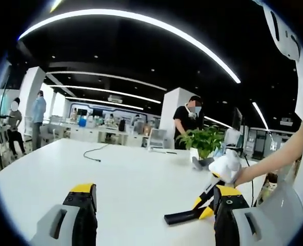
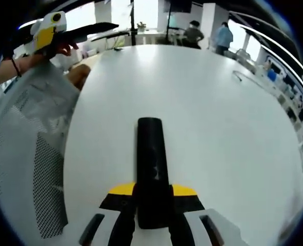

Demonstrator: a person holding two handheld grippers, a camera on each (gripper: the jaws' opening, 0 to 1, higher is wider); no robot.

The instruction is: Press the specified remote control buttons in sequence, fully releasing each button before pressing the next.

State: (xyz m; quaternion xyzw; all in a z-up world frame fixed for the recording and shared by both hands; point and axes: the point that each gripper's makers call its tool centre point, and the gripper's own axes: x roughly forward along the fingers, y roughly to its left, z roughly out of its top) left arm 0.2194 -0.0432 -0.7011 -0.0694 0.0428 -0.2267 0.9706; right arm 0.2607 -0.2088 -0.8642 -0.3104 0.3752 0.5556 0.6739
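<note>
The right gripper (image 2: 151, 215) clamps a black remote control (image 2: 151, 164) above the white table (image 2: 233, 133), pointing to 12 o'clock. The left gripper (image 1: 154, 205), jaws spread and empty, hovers apart; a poke from it could twist the remote loose.

Two hand-held grippers: left raised with jaws apart, right clamped shut
In the left gripper view, the left gripper (image 1: 154, 205) has its two black, yellow-tipped jaws standing wide apart with nothing between them. In that same view the right gripper (image 1: 184, 216) enters from the right, held by a bare forearm (image 1: 274, 159), its jaws pressed together on a dark bar. In the right gripper view, the right gripper's jaws close on that bar, and the left gripper (image 2: 102, 28) sits at upper left in the person's left hand (image 2: 64, 49)
</note>
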